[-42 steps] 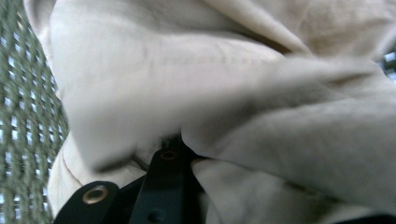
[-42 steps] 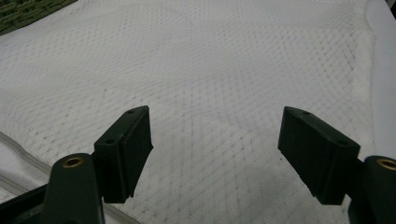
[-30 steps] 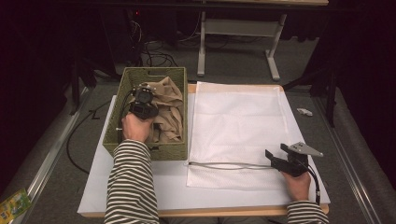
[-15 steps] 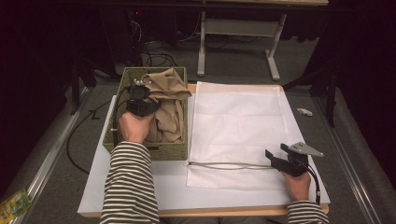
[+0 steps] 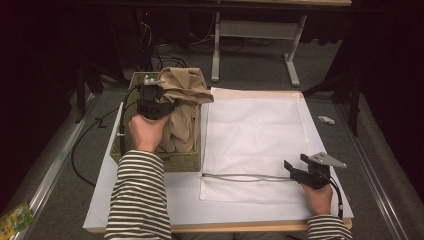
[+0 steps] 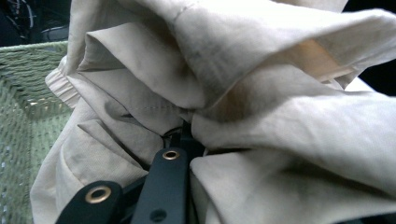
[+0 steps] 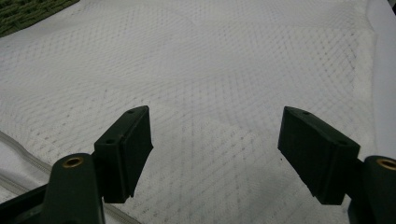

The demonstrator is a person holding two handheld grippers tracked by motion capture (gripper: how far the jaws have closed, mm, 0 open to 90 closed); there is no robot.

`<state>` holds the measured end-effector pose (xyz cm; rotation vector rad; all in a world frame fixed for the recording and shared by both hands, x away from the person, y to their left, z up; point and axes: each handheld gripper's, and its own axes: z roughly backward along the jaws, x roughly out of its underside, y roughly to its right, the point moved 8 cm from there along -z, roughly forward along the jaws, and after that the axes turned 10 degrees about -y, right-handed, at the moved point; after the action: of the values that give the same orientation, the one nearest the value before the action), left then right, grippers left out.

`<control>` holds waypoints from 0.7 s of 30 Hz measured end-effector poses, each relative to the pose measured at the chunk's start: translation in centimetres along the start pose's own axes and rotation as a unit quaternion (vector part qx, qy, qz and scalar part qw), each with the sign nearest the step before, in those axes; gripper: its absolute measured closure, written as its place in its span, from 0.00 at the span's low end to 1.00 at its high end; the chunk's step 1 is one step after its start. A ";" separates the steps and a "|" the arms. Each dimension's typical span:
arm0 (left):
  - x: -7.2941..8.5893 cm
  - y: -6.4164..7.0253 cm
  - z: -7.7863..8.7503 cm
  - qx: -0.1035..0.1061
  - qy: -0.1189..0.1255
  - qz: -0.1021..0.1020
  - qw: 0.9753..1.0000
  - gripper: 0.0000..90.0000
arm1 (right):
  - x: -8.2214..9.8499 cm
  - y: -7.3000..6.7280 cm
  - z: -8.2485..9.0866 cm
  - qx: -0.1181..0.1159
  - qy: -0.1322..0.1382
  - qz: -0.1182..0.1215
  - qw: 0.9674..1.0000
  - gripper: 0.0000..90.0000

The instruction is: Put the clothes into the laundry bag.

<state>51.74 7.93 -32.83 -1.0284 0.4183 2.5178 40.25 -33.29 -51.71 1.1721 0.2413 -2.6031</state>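
A tan garment (image 5: 182, 87) hangs bunched above the green woven basket (image 5: 150, 159) at the table's left, with its lower part still inside. My left gripper (image 5: 169, 106) is shut on a fold of it and holds it raised over the basket. In the left gripper view the cloth (image 6: 233, 93) wraps around the jaws, hiding their tips, and the basket wall (image 6: 23, 93) shows at the left. My right gripper (image 5: 291, 171) rests open at the near right, on a white mesh bag (image 5: 255, 135). Nothing lies between its fingers (image 7: 123, 154) above the mesh (image 7: 215, 70).
The mesh bag's zipper (image 5: 240, 177) runs along its near edge toward the right gripper. A white board (image 5: 150, 200) covers the table. Beyond the table are a desk frame (image 5: 255, 30) and floor cables (image 5: 165, 50); a small white object (image 5: 325, 120) lies on the floor at right.
The left gripper has risen and moved toward the far end of the basket, drawing the tan garment up with it. The right gripper has stayed where it was.
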 end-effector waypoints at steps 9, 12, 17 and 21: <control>-1.8 2.4 1.9 0.020 0.024 -0.026 0.999 0.84 | 0.0 0.0 0.0 -0.001 0.000 0.001 1.000 0.29; -2.2 3.2 2.3 0.031 0.031 -0.030 0.999 0.85 | 0.0 0.0 0.0 -0.001 0.000 0.001 1.000 0.29; -2.8 4.2 3.0 0.048 0.045 -0.031 0.997 0.85 | 0.0 0.0 0.0 -0.001 0.001 -0.001 1.000 0.29; -3.6 5.4 4.1 0.062 0.055 -0.037 0.996 0.85 | 0.0 0.0 0.0 0.000 0.001 0.000 1.000 0.29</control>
<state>49.16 3.97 -26.80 -1.1173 0.5521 2.3456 40.26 -33.32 -51.70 1.1736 0.2425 -2.6026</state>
